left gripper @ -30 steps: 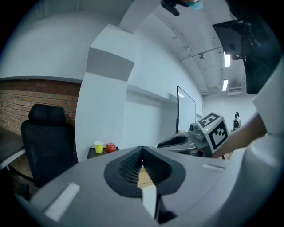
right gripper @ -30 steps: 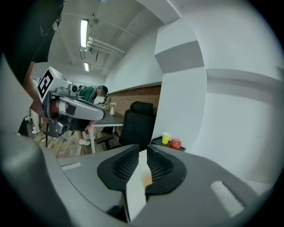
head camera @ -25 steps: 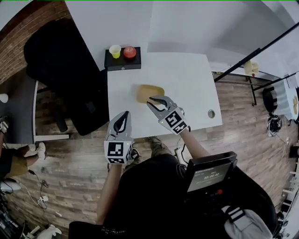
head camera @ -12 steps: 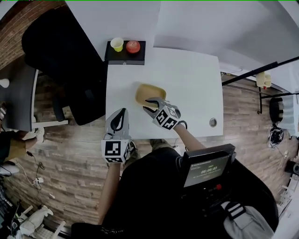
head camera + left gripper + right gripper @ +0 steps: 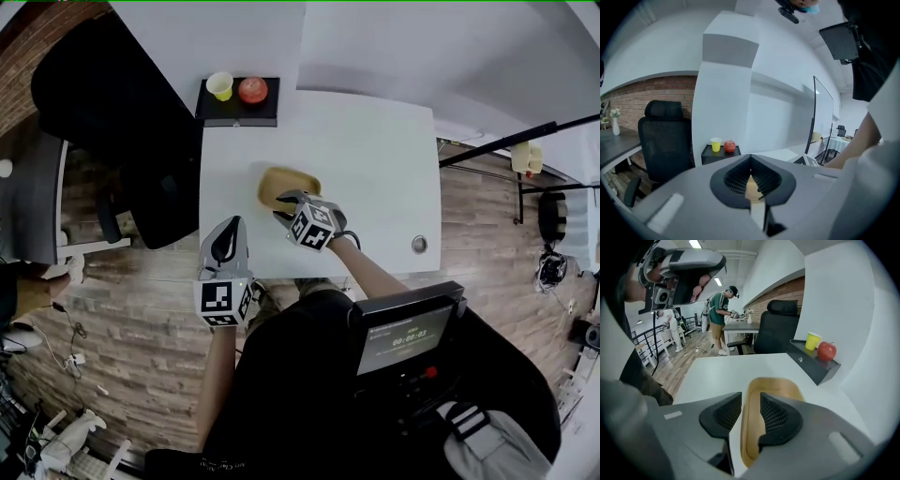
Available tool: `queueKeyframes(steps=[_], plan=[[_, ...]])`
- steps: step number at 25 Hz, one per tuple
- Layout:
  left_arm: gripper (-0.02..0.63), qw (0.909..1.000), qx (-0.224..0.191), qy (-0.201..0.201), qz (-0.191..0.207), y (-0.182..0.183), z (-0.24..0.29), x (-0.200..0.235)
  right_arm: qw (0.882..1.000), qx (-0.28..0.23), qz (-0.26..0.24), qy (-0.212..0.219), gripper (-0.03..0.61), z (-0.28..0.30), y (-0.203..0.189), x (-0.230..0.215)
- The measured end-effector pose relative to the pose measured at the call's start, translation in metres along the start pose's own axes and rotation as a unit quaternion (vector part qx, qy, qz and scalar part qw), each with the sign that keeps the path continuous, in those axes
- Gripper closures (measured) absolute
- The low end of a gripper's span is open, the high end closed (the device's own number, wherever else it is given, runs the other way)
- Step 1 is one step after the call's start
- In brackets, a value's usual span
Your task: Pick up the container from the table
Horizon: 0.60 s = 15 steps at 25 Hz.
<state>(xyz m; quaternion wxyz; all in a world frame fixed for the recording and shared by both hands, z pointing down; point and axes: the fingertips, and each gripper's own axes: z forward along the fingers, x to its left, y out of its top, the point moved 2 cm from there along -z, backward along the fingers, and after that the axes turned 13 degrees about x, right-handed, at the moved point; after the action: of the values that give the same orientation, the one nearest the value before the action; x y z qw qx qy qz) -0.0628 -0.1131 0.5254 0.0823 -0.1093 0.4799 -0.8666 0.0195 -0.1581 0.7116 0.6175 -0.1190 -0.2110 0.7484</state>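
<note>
Right tool [image 5: 284, 199] hangs just above the white desk [image 5: 375, 150], slightly left of centre in the head view. Its jaws are wide, have just been opening, and straddle one side wall of the tan container [image 5: 776, 385], which lies flat on the desk. The pads do not look pressed on it yet. The left tool [image 5: 230, 227], lower left, is closed and empty. I judge the approach nearly done, with clamping and lifting still to do.
</note>
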Motion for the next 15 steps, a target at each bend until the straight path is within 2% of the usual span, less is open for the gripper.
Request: queueKeyframes(steps=[7,15], plan=[[0.617,0.9999,-0.001,0.010,-0.011,-0.005,-0.004,-0.002,0.999,0.042,-0.016,0.029,0.439,0.023,-0.003,0.010],[0.617,0.9994,-0.002,0.028,-0.019,-0.008,-0.010,0.012,0.996,0.079,0.000,0.048,0.442,0.045,-0.010,0.008]])
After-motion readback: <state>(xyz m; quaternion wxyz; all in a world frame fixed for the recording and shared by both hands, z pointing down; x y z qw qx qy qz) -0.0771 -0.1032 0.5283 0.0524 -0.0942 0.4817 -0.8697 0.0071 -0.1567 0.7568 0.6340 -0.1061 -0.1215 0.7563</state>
